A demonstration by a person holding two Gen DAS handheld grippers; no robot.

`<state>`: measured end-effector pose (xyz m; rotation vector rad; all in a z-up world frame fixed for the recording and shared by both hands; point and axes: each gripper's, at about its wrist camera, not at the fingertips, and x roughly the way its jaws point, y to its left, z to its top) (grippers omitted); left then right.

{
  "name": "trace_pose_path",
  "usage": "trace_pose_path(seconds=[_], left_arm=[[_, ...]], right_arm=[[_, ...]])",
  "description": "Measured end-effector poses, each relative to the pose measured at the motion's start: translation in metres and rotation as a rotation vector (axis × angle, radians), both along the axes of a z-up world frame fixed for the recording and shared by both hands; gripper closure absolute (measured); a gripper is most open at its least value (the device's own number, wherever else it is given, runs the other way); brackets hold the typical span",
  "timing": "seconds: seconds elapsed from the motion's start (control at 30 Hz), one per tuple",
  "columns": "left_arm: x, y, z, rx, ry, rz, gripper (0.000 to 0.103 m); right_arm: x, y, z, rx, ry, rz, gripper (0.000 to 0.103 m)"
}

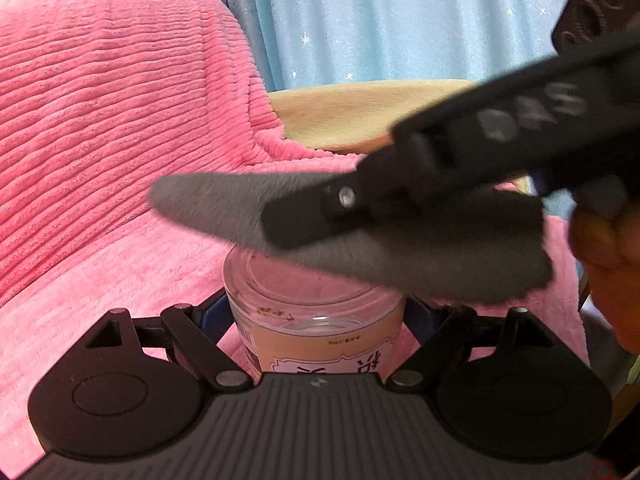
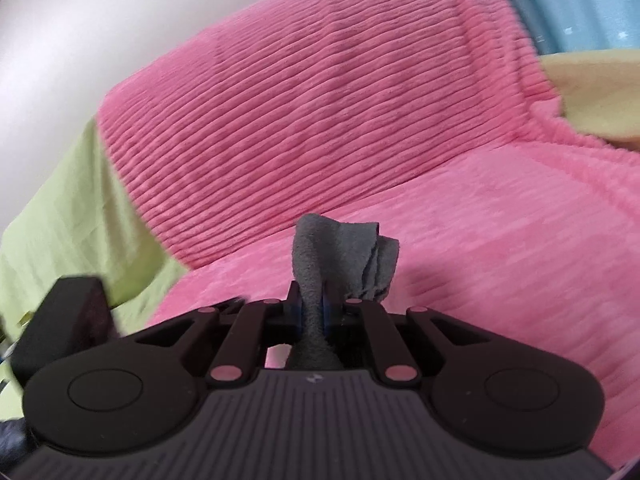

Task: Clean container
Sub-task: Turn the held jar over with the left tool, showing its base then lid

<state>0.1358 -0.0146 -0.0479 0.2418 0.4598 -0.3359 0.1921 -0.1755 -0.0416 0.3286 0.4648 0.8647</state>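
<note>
My left gripper is shut on a clear glass jar with a pinkish paper label, held with its open mouth facing away from me. My right gripper comes in from the upper right of the left wrist view, shut on a grey cloth that lies across the jar's rim and hides its far edge. In the right wrist view the right gripper pinches the same grey cloth, which sticks up between its fingers. The jar does not show in that view.
A pink ribbed blanket covers the couch seat and back behind both grippers. A yellow cushion lies at the back right, with a blue star curtain behind it. A green sheet lies left of the blanket.
</note>
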Motion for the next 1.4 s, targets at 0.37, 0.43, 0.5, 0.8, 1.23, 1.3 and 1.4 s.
trace_pose_path(seconds=[0.37, 0.43, 0.5, 0.8, 1.23, 1.3, 1.4], left_arm=[[0.0, 0.0, 0.014, 0.0, 0.069, 0.018, 0.016], [0.0, 0.0, 0.017, 0.008, 0.073, 0.022, 0.016], [0.003, 0.0, 0.021, -0.002, 0.077, 0.022, 0.014], [0.019, -0.002, 0.036, -0.012, 0.066, 0.05, 0.017], [-0.021, 0.028, 0.037, -0.031, 0.153, 0.103, 0.017], [-0.032, 0.033, 0.033, -0.011, 0.221, 0.099, 0.017], [-0.039, 0.043, 0.035, -0.008, 0.295, 0.094, 0.016]], right_arm=[[0.033, -0.042, -0.032, 0.042, 0.225, -0.26, 0.096], [0.032, -0.043, -0.033, 0.045, 0.225, -0.264, 0.096], [0.031, -0.043, -0.032, 0.045, 0.215, -0.269, 0.096], [0.041, -0.052, -0.033, 0.069, 0.234, -0.325, 0.096], [0.048, -0.052, -0.036, 0.123, 0.279, -0.33, 0.096], [0.045, -0.047, -0.036, 0.122, 0.282, -0.321, 0.096], [0.043, -0.043, -0.035, 0.12, 0.28, -0.314, 0.096]])
